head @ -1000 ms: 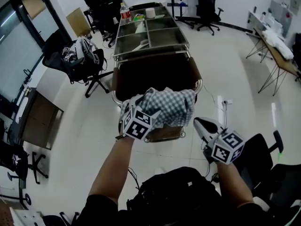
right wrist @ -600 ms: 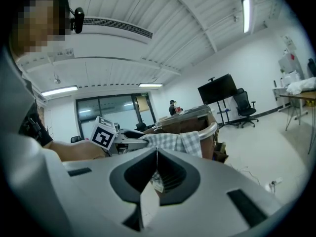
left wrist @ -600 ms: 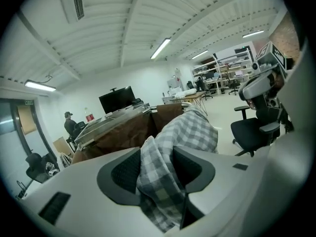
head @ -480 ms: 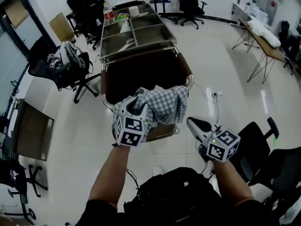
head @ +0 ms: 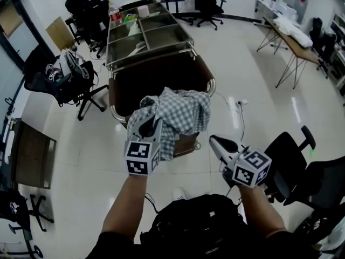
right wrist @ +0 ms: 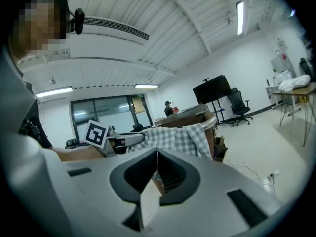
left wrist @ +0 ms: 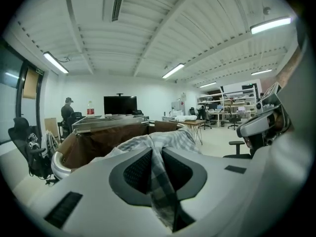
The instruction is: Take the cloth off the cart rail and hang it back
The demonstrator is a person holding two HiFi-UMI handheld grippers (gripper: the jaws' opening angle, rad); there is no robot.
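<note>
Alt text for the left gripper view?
The left gripper is closing its jaws on a fold of checked cloth between them. The cloth lies over the near end of a brown cart with a chrome rail; office desks behind.

The cloth is soft checked woven fabric, matt; the cart rail is polished, glossy metal; the floor is smooth, shiny tile.
</note>
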